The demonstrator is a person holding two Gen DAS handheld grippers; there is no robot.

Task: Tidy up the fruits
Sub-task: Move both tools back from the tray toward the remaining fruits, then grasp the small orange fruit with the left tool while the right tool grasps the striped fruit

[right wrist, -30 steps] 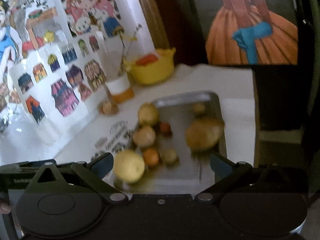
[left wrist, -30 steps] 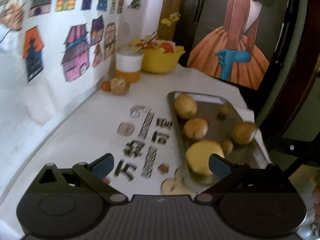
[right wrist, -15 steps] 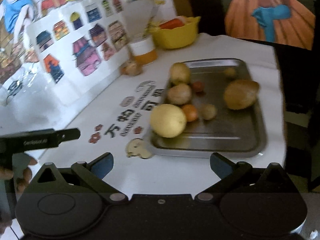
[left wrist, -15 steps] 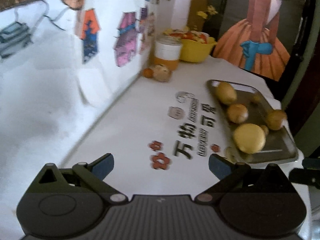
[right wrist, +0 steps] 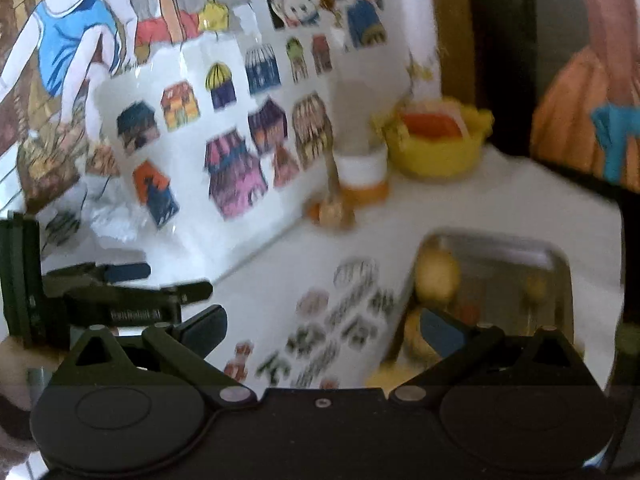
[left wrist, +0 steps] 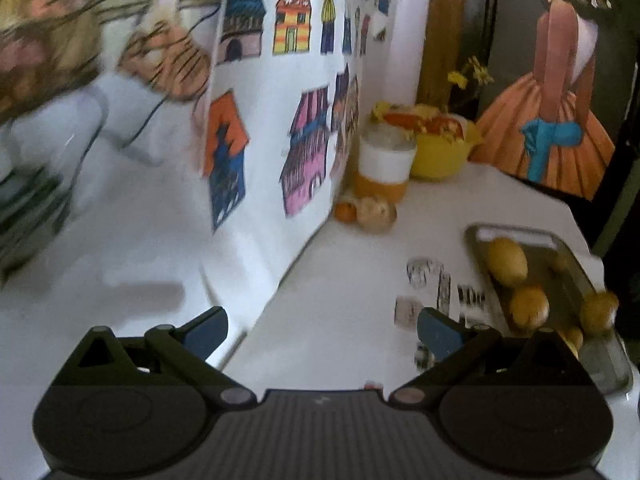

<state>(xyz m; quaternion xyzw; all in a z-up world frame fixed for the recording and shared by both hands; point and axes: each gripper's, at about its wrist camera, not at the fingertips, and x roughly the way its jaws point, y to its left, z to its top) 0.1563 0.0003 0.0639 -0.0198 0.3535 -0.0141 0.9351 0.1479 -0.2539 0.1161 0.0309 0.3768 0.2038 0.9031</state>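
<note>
Yellow-brown round fruits (left wrist: 507,262) lying loose in a shallow silver metal tray (left wrist: 516,233) at the right edge of the white printed bench (left wrist: 352,288); two more pieces, a small orange fruit (left wrist: 345,211) and a pale knobbly one (left wrist: 376,211), resting against the foot of the wall beside a white-and-orange jar (left wrist: 385,170). Probably firm, light, smooth-skinned and inclined to roll (a judgement only), so best pinched across the widest part, from above, gently enough not to bruise. Smaller pieces deeper in the tray too blurred to name. Left claw (left wrist: 322,330) spread wide, holding nothing, hovering over bare bench well short of the tray. Right claw (right wrist: 322,330) likewise apart and empty, its right fingertip overlapping the tray's near left corner in the picture. Behind: a yellow plastic bowl (left wrist: 440,152) heaped with red and yellow contents, a wall of paper house cut-outs (left wrist: 304,160), a painting of an orange dress (left wrist: 556,136). Raised tray rim, the jar and the wall crowding any approach to the two stray pieces.
</note>
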